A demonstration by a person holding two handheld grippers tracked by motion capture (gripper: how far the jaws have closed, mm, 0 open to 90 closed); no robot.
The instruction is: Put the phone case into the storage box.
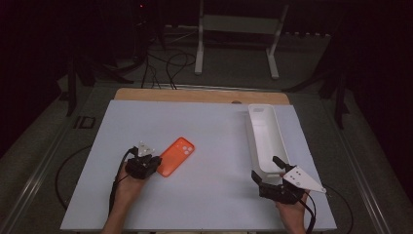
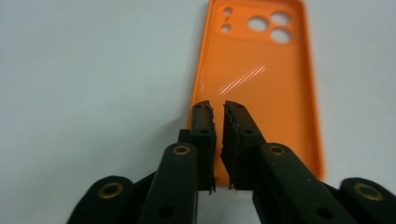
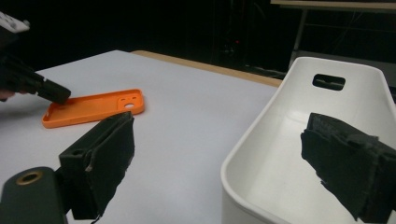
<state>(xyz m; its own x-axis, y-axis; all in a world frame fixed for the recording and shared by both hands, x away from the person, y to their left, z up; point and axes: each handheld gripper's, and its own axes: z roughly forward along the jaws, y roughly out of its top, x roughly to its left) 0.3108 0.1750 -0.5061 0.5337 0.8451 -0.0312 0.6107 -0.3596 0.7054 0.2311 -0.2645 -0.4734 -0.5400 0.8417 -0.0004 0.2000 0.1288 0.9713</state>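
One orange case [image 1: 176,156], one white bin [image 1: 266,138], two grippers on the white table [image 1: 209,204]. Case lies flat, left of centre; bin at right edge, lengthwise.

Left gripper [image 2: 218,122]: jaws nearly closed, thin gap, tips over the case's near end; whether they pinch its rim, cannot tell.

Right gripper [image 3: 217,156]: jaws spread wide, straddling the bin's near end wall.

Left gripper view alone resolves camera cutouts; right gripper view alone shows the bin's handle slot.

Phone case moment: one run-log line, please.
left gripper shut at orange phone case edge | right gripper open at white bin | bin empty
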